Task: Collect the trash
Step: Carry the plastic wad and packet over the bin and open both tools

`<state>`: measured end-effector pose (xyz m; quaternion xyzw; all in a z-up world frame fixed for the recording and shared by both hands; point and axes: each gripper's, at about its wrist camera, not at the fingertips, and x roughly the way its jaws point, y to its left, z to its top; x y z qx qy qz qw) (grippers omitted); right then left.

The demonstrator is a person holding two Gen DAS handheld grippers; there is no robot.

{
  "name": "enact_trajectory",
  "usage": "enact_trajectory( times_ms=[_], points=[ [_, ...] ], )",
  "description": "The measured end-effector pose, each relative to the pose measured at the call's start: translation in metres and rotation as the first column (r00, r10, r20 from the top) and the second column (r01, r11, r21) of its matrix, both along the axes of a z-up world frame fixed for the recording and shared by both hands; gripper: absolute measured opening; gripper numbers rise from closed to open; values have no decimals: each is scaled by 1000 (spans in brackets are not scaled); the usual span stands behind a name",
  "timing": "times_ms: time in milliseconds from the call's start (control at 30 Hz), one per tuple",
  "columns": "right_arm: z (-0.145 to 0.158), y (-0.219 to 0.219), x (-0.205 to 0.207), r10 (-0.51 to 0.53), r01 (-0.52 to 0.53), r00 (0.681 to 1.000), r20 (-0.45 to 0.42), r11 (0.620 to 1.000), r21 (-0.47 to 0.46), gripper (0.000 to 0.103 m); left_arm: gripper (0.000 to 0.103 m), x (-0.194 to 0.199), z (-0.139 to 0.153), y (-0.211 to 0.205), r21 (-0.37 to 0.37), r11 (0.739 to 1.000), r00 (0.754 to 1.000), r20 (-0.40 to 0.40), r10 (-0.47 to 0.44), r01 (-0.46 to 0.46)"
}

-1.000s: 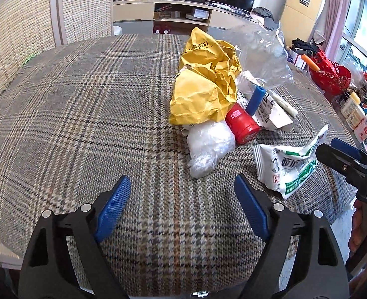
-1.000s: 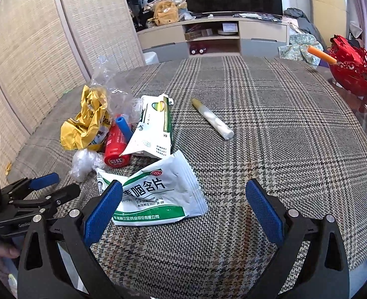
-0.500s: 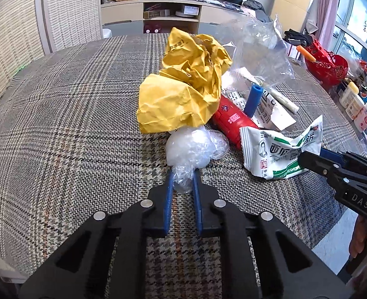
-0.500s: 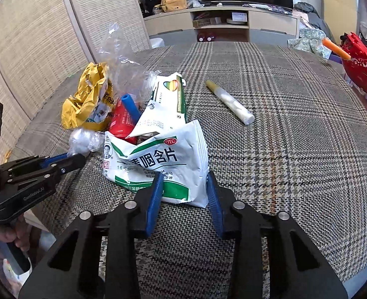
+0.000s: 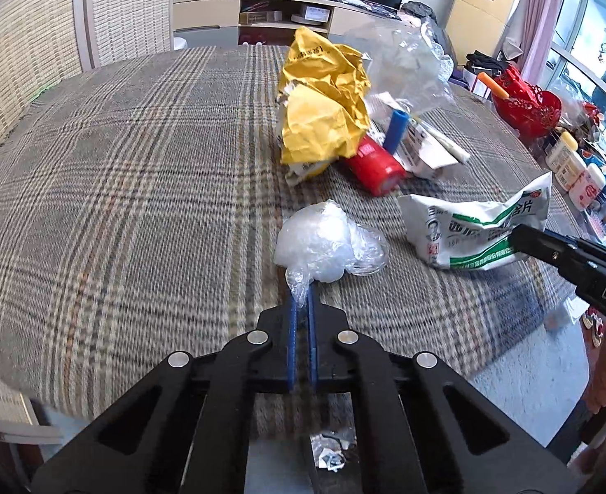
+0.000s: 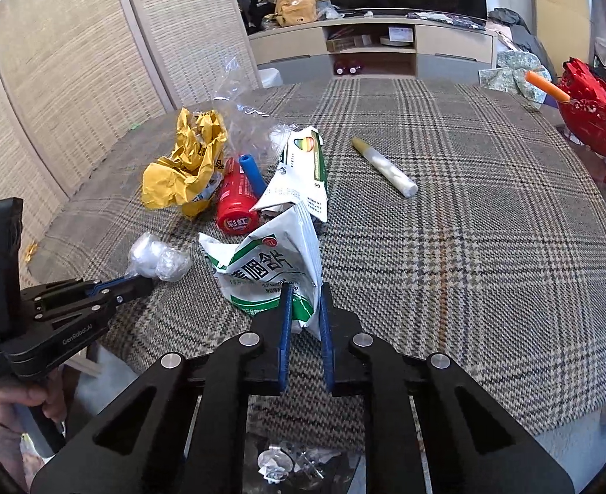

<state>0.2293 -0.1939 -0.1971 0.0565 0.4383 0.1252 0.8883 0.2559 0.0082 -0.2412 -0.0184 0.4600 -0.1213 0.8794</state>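
Left gripper [image 5: 301, 300] is clamped on the tail of the crumpled clear plastic wad [image 5: 323, 243]; right gripper [image 6: 303, 304], jaws just closed, is pinched on the white-green pouch [image 6: 270, 271]. Both are held by thin edges, likely for lifting clear. The pouch lies just right of the wad on the plaid tablecloth [image 5: 138, 189]; the yellow wrapper [image 5: 323, 103] is left behind the wad.

The left gripper [image 6: 140, 284] has "GenRobot.AI" printed on its black body. The right gripper [image 5: 517, 238] shows the letters "DAS". The red can [image 6: 237, 206] has "彩虹" on its end. The white-green pouch [image 6: 270, 271] reads "咽含片".
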Motion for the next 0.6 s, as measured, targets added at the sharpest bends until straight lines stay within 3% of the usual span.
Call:
enact_trajectory(
  times_ms=[600],
  points=[
    [2,-25,-99,-50,50,997,-58,999,5,11,2,-119,2,-22,-49,999,1000,-25,-17,16]
  ],
)
